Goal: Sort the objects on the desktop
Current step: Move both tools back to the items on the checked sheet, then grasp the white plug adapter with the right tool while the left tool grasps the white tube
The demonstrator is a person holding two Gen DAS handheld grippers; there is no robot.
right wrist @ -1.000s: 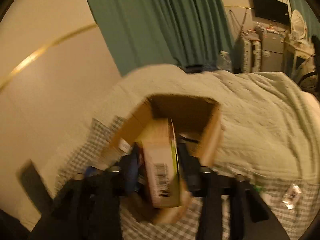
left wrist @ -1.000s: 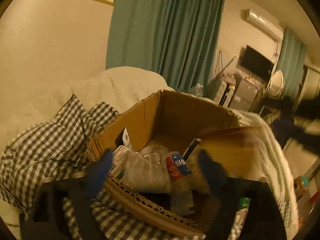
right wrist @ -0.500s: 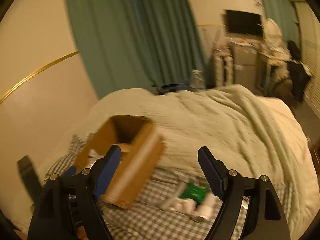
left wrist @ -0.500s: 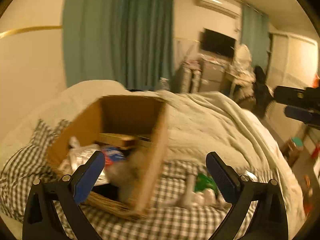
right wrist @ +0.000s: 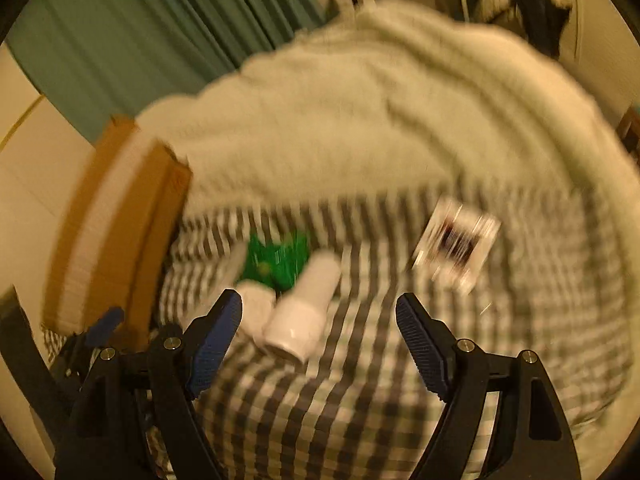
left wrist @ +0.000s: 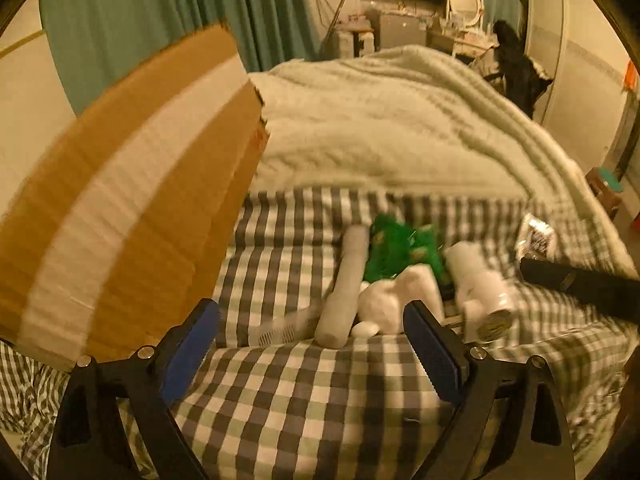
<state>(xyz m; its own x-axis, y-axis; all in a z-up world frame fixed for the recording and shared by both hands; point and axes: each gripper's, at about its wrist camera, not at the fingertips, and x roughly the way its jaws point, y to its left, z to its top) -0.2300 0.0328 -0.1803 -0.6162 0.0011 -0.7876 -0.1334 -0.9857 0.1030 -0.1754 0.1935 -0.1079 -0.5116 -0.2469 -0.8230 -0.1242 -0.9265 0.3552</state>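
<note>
On the checked sheet [left wrist: 304, 392] lie a white tube [left wrist: 346, 288], a green packet [left wrist: 400, 252], a white bottle [left wrist: 476, 284] and a small printed sachet [left wrist: 536, 236]. My left gripper [left wrist: 310, 332] hangs just short of the tube, its jaws wide and closing, with nothing between them. My right gripper [right wrist: 320, 312] is open above the sheet. The white bottle [right wrist: 308, 308] lies on its side just ahead of its left finger, untouched, with the sachet [right wrist: 456, 240] farther right. The tall cardboard box [left wrist: 132, 184] stands at the left.
A thick pale blanket [left wrist: 400, 120] is heaped behind the items. Teal curtains [left wrist: 180, 12] and cluttered furniture [left wrist: 420, 20] lie beyond it. The right gripper's black body [left wrist: 580, 284] enters the left wrist view from the right. The right wrist view is motion-blurred.
Both grippers swung right and down, from over the box to the items on the sheet. The carton between the right fingers a second ago is gone and those jaws are wider.
</note>
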